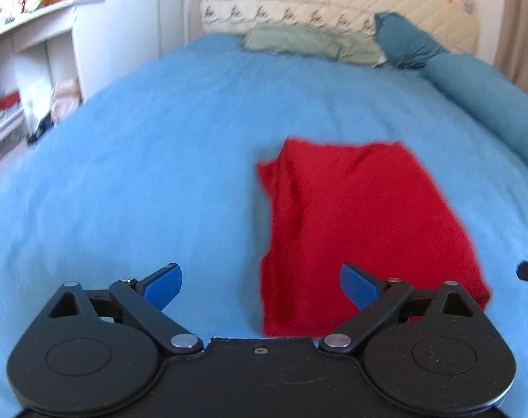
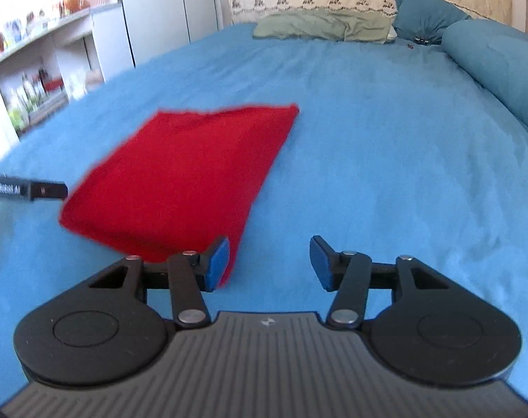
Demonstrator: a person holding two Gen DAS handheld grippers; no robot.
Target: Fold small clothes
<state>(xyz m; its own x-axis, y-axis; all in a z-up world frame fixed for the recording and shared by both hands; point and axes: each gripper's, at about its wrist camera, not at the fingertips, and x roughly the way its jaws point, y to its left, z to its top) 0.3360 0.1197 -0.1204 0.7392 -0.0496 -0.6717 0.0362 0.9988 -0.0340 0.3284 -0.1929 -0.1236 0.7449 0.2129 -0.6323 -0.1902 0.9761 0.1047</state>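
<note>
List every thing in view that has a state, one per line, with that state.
Red garment: folded into a rough rectangle, lying flat on the bed, held by neither gripper.
Left gripper: open, nothing between its fingers.
Right gripper: open, nothing between its fingers.
Bed cover: spread flat, lightly wrinkled.
Green pillow: lying flat at the head of the bed.
Teal pillow: propped against the headboard.

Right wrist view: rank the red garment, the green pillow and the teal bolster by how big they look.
1. red garment, though nearness inflates it
2. teal bolster, partly cut off by the frame edge
3. green pillow, smallest, farthest away
</note>
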